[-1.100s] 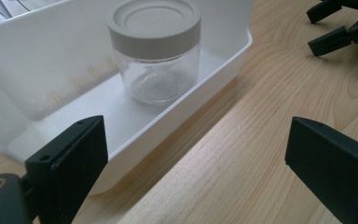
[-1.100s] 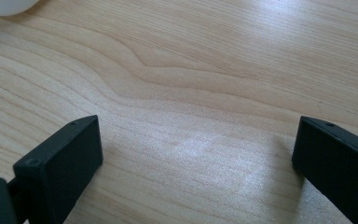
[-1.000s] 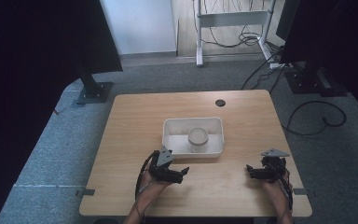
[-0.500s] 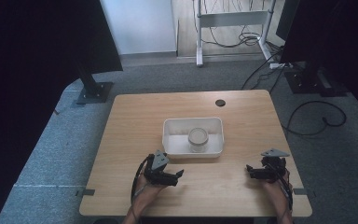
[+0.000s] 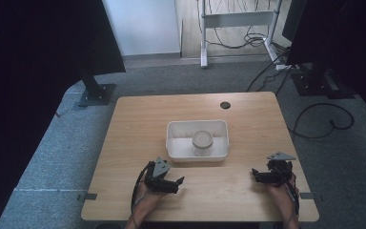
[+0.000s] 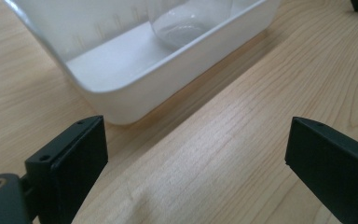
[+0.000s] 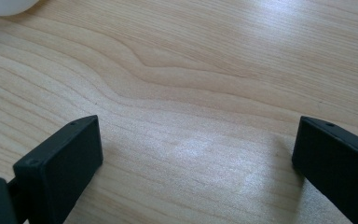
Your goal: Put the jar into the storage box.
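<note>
Item 1, white tray (image 5: 172, 143): it sits at the middle of the wooden table (image 5: 133, 124), long side toward us. Item 2, glass jar (image 5: 202, 142): it stands upright inside the tray, right of its middle; in the left gripper view its rounded base (image 6: 186, 23) shows through the near wall. Item 3, left gripper (image 5: 174, 183): low over the table just in front of the tray's near left corner, jaws released and spread wide with nothing between them. Item 4, right gripper (image 5: 256, 175): near the table's right front, well apart from the tray, jaws likewise released and empty over bare wood. Handling note: we judge the step in hand to be the reach for the jar. We would lift the left gripper clear of the near wall before going in, come down from above, keep the jaws wide until they straddle the jar, then close on the body below the rim. Glass is slick, so we squeeze squarely. The light tray may slide; the right gripper could steady its rim.
</note>
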The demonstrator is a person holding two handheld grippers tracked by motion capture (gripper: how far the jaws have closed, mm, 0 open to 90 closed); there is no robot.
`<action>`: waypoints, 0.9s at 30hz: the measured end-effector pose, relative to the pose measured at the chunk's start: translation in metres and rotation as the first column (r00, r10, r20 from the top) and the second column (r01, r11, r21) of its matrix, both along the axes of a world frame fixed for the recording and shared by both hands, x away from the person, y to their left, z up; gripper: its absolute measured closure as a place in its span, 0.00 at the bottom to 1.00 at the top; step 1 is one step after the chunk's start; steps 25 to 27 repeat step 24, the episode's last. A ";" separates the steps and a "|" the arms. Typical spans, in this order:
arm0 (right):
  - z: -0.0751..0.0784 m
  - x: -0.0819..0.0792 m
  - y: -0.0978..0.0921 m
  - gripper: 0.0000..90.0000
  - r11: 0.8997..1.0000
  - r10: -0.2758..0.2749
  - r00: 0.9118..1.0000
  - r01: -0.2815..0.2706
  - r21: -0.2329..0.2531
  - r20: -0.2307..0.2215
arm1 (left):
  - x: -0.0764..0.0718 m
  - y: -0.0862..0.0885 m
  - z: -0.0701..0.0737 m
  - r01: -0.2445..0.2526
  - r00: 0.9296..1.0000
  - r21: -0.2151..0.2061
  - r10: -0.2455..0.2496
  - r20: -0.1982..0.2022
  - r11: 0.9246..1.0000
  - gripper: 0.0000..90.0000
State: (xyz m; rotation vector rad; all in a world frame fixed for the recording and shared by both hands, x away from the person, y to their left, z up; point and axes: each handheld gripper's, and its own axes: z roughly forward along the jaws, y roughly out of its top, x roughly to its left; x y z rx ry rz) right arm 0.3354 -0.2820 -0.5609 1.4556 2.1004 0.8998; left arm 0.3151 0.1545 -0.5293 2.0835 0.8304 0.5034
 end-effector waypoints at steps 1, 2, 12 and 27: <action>0.000 0.000 0.000 0.02 1.000 0.000 1.000 0.000 0.001 0.000 | 0.000 0.001 -0.001 -0.003 1.000 0.001 0.003 -0.003 1.000 0.06; 0.000 0.000 0.000 0.02 1.000 0.000 1.000 0.000 0.001 0.000 | -0.001 0.002 -0.002 -0.005 1.000 0.002 0.005 -0.007 1.000 0.06; 0.000 0.000 0.000 0.02 1.000 -0.002 1.000 0.002 0.001 0.000 | -0.001 0.007 -0.015 -0.024 0.999 0.044 0.026 -0.037 0.999 0.06; 0.000 0.000 0.000 0.02 1.000 -0.001 1.000 0.001 0.001 0.000 | 0.002 0.008 -0.024 -0.034 0.996 0.097 0.041 -0.077 0.995 0.06</action>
